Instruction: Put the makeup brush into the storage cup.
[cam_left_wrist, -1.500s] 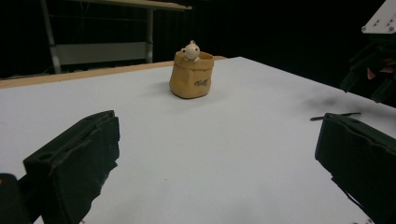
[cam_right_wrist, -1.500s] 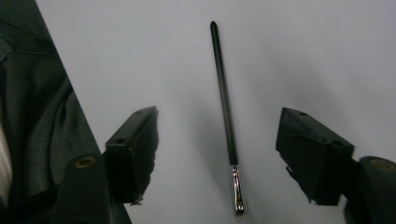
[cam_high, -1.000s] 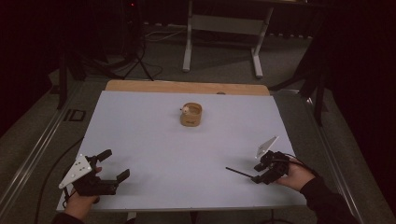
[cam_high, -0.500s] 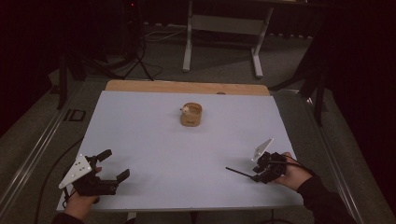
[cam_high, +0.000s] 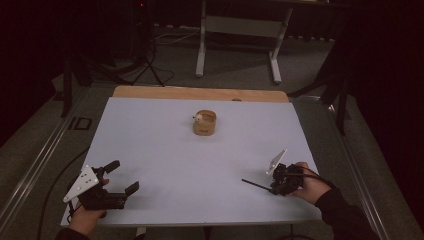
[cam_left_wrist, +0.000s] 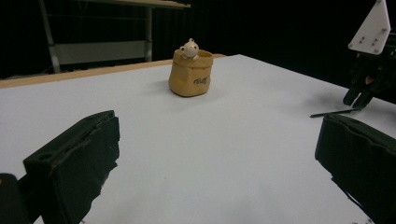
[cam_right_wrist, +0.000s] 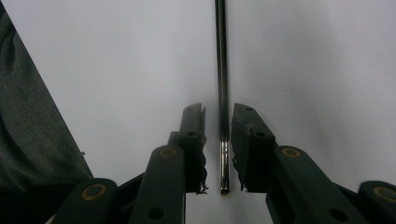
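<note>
Right gripper view, tongs: the right tongs (cam_right_wrist: 218, 116) are narrowed around the thin dark rod (cam_right_wrist: 221, 70), a sliver of gap each side; probably not yet clamped.
Change: in the high view the right tongs (cam_high: 270, 186) have edged down toward the near edge of the white surface (cam_high: 165, 150), the rod (cam_high: 255, 185) lying flat, pointing left.
Left tongs: the left tongs (cam_high: 122, 177) stay wide, idle at the near-left corner.
Meaning: pickup seems imminent.
Far: small tan sack (cam_high: 204, 123), well apart.
</note>
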